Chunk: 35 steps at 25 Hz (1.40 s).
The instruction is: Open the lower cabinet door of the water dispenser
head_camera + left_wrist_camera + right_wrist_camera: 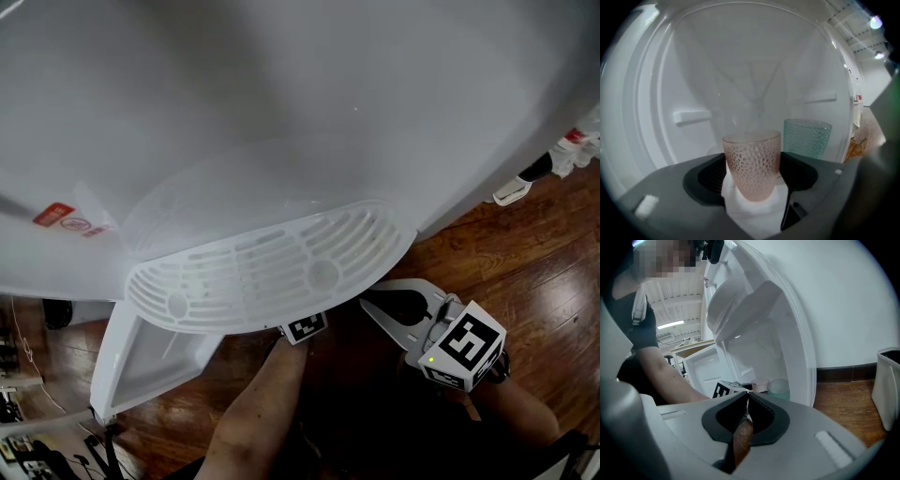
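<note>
The left gripper clamps a pink cup inside the cabinet; a teal cup stands far right of it. The right gripper has its jaws together, empty.

Near cup between the left tongs, far cup behind it rightward, both inside the cabinet

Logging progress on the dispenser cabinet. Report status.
Left gripper shut on pink cup inside cabinet. Right gripper shut, empty. Door open. Green cup behind, apart from the jaws.
</note>
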Tool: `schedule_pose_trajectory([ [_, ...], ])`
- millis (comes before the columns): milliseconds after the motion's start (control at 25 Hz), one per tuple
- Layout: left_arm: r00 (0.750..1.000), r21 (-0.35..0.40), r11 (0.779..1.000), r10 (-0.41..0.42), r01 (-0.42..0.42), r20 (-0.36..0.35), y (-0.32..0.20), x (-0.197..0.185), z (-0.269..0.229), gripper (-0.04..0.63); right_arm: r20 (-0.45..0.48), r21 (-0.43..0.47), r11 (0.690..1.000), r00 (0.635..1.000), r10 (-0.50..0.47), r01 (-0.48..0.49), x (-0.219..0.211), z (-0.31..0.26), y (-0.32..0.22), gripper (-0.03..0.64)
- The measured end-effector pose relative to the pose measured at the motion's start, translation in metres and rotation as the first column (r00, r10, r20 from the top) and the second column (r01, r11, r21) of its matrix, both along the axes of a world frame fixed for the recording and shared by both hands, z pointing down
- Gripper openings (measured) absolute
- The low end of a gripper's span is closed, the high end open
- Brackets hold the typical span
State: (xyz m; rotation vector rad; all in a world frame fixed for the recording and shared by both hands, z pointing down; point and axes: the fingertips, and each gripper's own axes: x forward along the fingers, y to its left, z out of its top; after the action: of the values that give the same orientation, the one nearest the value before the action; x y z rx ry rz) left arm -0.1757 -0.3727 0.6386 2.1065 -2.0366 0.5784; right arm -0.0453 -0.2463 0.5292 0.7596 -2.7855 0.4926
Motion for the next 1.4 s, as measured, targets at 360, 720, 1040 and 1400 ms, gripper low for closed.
schedule_pose_trajectory([
  [360,0.999,-0.004,1.0,-0.007,0.007,0.036,0.003,-0.004,0.006,0.356,0.009,-0.007,1.0,1.0,0.003,-0.003,0.0,0.0,0.001,0.011],
  [720,1.0,-0.063,0.998,0.011,-0.01,0.017,0.014,-0.006,0.009,0.359,0.018,0.004,1.0,1.0,0.012,-0.013,-0.006,-0.008,-0.001,0.012],
  [1040,0.997,-0.101,0.993,0.065,-0.06,0.039,0.026,-0.004,0.017,0.372,0.02,0.011,1.0,1.0,0.007,-0.007,-0.005,-0.017,0.012,0.014],
  [1400,0.994,-0.069,0.993,0.103,-0.1,0.033,0.055,0.007,-0.009,0.379,0.031,0.041,0.999,1.0,-0.007,0.006,-0.005,-0.035,0.028,0.014],
])
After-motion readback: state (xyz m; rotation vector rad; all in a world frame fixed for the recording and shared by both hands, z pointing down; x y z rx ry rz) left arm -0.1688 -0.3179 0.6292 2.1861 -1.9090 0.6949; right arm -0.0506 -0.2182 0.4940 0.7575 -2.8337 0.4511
